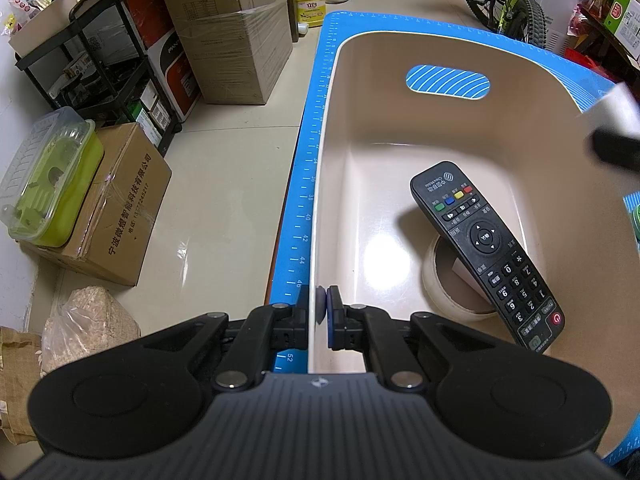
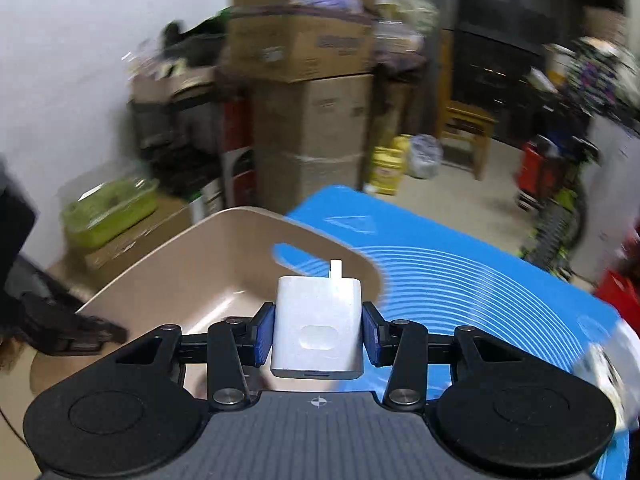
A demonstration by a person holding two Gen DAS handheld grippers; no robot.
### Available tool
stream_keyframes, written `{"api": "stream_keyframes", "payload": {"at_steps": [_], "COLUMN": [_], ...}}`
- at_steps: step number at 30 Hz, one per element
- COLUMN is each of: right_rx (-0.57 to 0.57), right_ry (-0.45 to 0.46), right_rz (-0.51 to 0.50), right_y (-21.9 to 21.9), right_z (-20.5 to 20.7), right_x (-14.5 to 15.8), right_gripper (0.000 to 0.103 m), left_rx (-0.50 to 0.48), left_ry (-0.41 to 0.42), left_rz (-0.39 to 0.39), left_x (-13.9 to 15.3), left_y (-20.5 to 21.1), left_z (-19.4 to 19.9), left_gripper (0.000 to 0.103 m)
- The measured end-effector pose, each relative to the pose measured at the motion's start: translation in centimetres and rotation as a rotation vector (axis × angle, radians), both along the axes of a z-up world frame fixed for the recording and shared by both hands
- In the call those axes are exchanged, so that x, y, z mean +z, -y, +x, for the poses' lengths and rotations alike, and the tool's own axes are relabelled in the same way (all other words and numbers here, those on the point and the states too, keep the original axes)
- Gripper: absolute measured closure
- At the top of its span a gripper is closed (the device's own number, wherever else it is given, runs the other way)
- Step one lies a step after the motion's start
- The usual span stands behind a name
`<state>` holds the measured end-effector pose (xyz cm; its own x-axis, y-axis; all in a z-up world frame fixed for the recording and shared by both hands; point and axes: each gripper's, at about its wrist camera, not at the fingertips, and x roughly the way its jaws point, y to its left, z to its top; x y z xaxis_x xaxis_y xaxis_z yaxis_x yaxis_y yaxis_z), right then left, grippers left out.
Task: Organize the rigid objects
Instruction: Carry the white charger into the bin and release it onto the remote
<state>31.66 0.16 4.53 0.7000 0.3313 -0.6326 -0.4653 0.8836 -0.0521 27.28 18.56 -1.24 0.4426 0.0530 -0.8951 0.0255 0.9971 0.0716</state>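
A beige plastic bin (image 1: 400,128) stands on a blue mat (image 1: 298,208). Inside it a black remote control (image 1: 486,254) leans on a roll of tape (image 1: 444,284). My left gripper (image 1: 320,310) is shut on the bin's left rim, one pad on each side of the wall. In the right wrist view my right gripper (image 2: 318,332) is shut on a white power adapter (image 2: 318,332), prongs pointing away, held in the air above the near edge of the bin (image 2: 192,264). That adapter and gripper show as a blur (image 1: 612,128) at the right edge of the left wrist view.
Cardboard boxes (image 1: 236,28), a black shelf rack (image 1: 108,72) and a green lidded container (image 1: 48,184) on a box stand on the tiled floor left of the mat. A bicycle (image 1: 516,4) and a yellow jug (image 1: 310,4) are beyond the mat's far edge.
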Motion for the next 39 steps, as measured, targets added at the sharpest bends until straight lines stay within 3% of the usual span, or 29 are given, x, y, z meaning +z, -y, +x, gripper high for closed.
{"api": "stream_keyframes", "payload": {"at_steps": [9,20,34,35,39], "right_rx": [0.107,0.119,0.103,0.103,0.106], "right_ry": [-0.112,-0.222,-0.246,-0.246,-0.232], "right_rz": [-0.145,-0.215,-0.226,-0.224,-0.218], "right_y": [-7.1,-8.7,-8.8,-8.8,-8.6], "right_z": [1.0,2.6,3.0,3.0,2.9], "right_x": [-4.0,-7.7,-7.5,-7.5,-7.2], "right_gripper": [0.053,0.053,0.052,0.045,0.043], "left_rx": [-0.003,-0.005,-0.005,-0.005,-0.005], "left_ry": [-0.001,-0.001,-0.002,-0.002,-0.002], "left_rz": [-0.001,0.001,-0.001,-0.001,0.0], "left_x": [0.0,-0.1,-0.1,-0.1,-0.1], "left_y": [-0.2,-0.1,0.0,0.0,0.0], "left_z": [0.0,0.0,0.0,0.0,0.0], "left_gripper": [0.095,0.095,0.095,0.095,0.095]}}
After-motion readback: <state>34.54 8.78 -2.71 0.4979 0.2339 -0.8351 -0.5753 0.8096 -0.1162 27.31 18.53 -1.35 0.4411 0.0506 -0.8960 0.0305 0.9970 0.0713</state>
